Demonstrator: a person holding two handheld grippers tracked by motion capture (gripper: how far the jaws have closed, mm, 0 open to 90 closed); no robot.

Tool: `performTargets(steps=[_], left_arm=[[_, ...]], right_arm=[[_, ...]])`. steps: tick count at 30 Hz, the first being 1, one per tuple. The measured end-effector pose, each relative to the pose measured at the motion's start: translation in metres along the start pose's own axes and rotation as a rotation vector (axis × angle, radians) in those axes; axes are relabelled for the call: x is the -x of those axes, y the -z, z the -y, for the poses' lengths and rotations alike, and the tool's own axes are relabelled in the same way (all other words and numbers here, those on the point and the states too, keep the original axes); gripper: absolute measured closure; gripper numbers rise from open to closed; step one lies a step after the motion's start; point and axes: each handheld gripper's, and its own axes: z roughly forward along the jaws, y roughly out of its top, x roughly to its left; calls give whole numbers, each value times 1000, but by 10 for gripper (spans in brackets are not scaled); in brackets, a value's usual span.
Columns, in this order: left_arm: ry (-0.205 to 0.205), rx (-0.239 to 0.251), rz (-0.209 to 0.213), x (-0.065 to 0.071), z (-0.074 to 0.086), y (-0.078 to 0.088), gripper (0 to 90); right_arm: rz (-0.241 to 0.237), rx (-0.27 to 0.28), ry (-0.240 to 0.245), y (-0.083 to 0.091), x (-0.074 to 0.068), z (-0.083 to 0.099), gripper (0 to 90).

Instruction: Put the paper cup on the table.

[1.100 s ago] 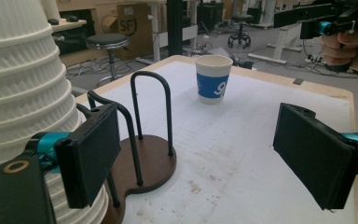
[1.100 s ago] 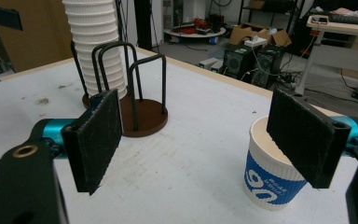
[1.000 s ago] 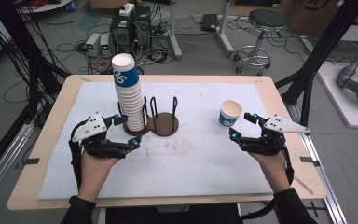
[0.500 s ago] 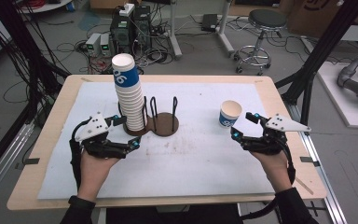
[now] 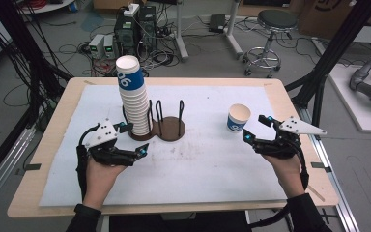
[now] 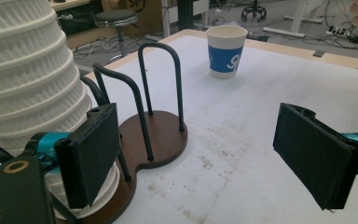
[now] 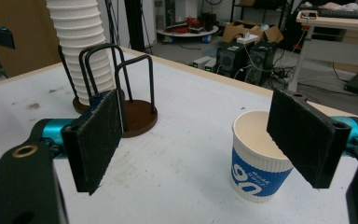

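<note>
The single paper cup (image 5: 238,118) stands upright and empty on the white surface (image 5: 212,169), just ahead of the right claw (image 5: 256,129), whose jaws stand apart with nothing between them. It looks light, thin-walled and easily crushed, so a gentle squeeze across its ribbed blue band should serve best. The left claw (image 5: 133,139), also apart and empty, sits beside the tall stack of cups (image 5: 133,99) on the brown holder (image 5: 166,130).

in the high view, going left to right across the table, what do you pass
left gripper → stack of cups → empty side of the cup holder → single cup → right gripper
</note>
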Motion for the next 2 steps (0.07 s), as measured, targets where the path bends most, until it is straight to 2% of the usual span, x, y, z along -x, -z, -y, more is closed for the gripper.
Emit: performTargets(steps=[2], left_arm=[[4, 4, -7, 0, 0, 1, 148]], right_arm=[[-4, 3, -1, 0, 1, 0, 185]])
